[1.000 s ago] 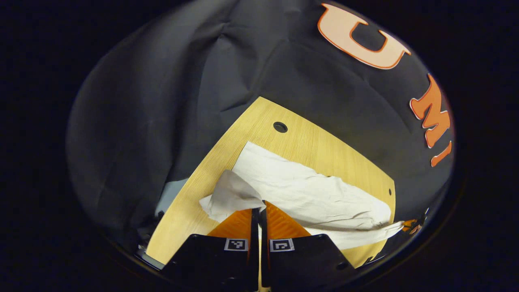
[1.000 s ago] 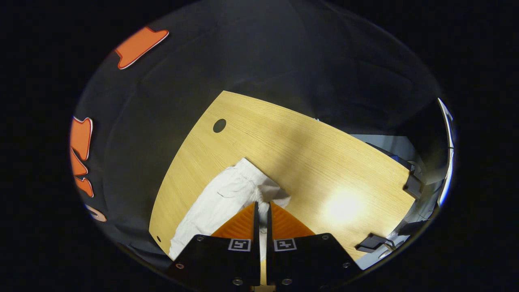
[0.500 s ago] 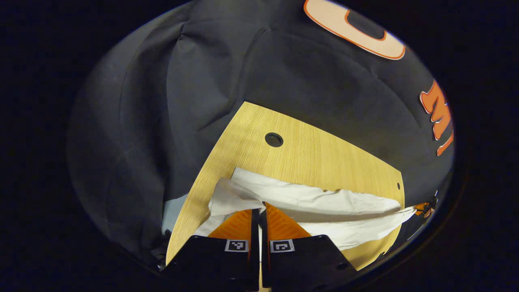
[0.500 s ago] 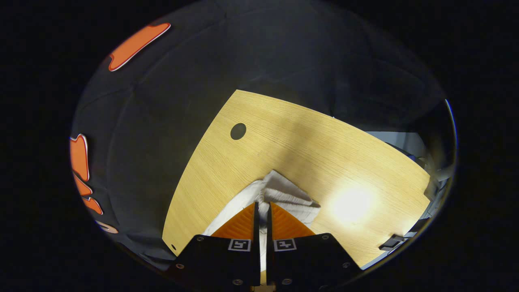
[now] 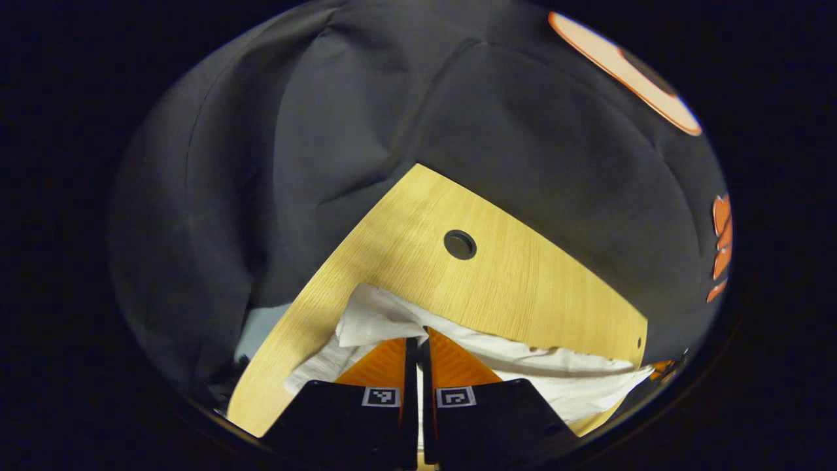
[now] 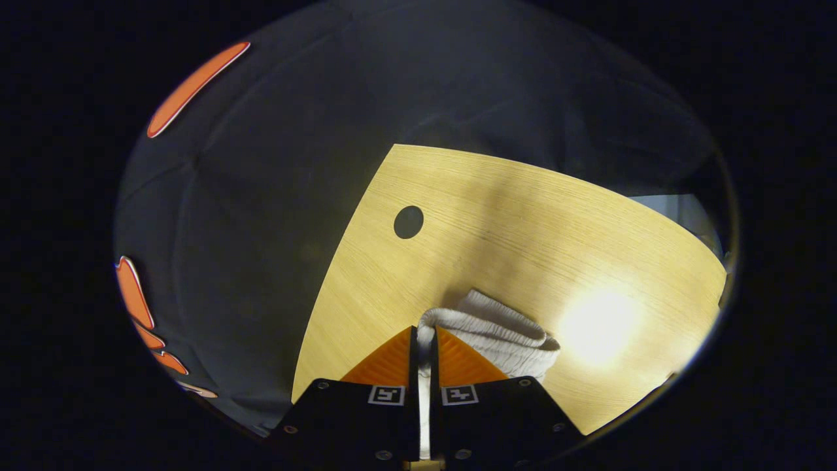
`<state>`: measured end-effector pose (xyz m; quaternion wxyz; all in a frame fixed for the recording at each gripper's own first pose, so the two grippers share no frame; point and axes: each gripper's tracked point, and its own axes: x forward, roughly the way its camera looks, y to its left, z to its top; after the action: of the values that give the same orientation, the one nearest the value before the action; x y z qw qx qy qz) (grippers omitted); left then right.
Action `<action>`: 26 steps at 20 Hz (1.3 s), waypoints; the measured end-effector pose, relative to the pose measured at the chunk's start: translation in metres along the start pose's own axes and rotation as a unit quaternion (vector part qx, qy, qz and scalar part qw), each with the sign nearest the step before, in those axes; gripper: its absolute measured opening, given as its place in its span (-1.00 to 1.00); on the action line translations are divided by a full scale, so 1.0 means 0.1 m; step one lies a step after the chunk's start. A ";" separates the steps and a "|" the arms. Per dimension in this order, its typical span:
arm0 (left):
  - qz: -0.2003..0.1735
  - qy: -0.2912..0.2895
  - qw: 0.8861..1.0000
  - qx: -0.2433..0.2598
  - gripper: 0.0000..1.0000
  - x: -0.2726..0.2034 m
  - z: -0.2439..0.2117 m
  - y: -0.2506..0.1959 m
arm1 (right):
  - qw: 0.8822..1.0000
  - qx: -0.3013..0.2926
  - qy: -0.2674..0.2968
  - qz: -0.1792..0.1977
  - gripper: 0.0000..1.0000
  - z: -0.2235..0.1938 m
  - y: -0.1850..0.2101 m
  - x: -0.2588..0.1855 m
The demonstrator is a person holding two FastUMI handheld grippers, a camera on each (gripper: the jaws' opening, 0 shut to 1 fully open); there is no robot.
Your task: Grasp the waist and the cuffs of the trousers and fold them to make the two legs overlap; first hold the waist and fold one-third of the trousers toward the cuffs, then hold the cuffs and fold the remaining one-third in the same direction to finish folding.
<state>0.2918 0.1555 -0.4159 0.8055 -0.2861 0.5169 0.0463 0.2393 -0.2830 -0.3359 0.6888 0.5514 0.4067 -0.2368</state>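
We hold left gripper (image 5: 418, 337) clamped on trousers (image 5: 523, 366) cuff end, right gripper (image 6: 424, 335) clamped on waist (image 6: 490, 327). We keep cloth taut, move both level over table (image 6: 510, 222), align leg edges.

Right gripper (image 6: 423, 332) fingers pinch white trousers (image 6: 503, 333) waistband above wooden table (image 6: 523, 222).
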 end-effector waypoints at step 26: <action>-0.006 -0.067 0.972 0.227 0.99 -1.15 -0.20 -0.92 | 0.992 -0.091 0.023 -0.080 0.80 -0.31 -0.98 -0.04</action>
<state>0.2566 0.0943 -0.2854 0.8824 -0.0956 0.4571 -0.0578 0.1517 -0.2818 -0.3899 0.7055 0.4570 0.4856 -0.2402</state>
